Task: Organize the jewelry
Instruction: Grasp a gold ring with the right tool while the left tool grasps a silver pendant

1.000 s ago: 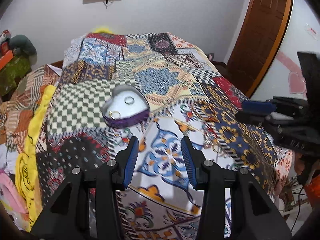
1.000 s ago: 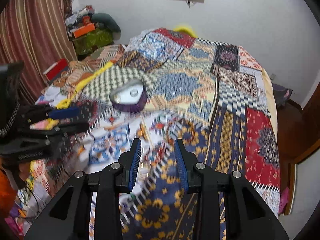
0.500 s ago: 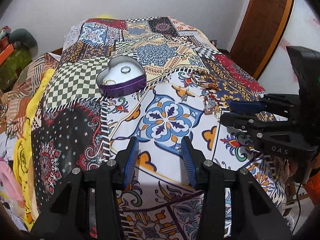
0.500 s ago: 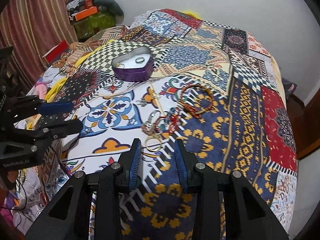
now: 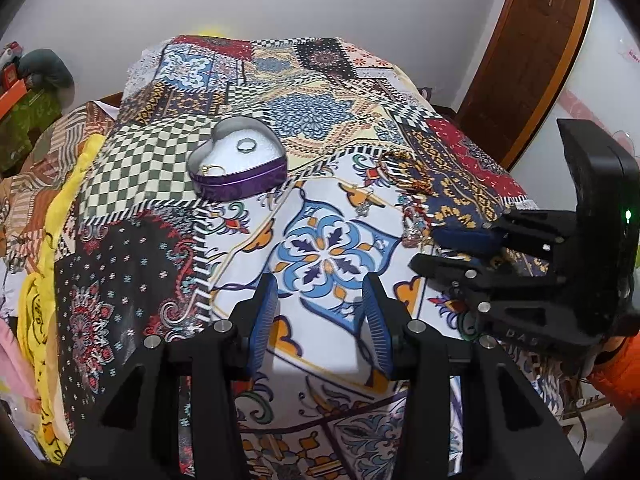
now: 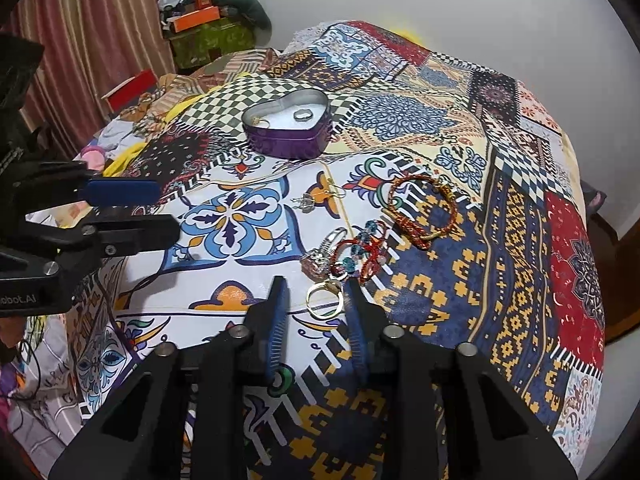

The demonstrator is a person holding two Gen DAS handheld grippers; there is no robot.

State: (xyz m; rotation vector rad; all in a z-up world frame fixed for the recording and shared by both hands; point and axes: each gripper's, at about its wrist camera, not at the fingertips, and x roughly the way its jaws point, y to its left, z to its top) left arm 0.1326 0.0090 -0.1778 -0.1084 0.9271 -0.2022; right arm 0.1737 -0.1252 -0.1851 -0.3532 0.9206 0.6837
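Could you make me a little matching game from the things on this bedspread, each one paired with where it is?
Things:
1. silver ring
2. gold ring
3. red and gold bracelet
4. heart-shaped tin

Places:
A. on the checkered patch
B. between the right gripper fingers
C. inside the tin
D. on the navy and yellow patch

Pairs: 1-C, 2-B, 3-D, 4-A

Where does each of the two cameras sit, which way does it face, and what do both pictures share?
Left wrist view: sits on the left hand-held gripper, facing down over the patterned bedspread toward the heart-shaped tin; its own two fingers and the right hand-held gripper show.
Right wrist view: sits on the right hand-held gripper, facing down at a gold ring between its fingers; the left hand-held gripper shows.
Shared: the heart-shaped tin, the bedspread, the loose jewelry.
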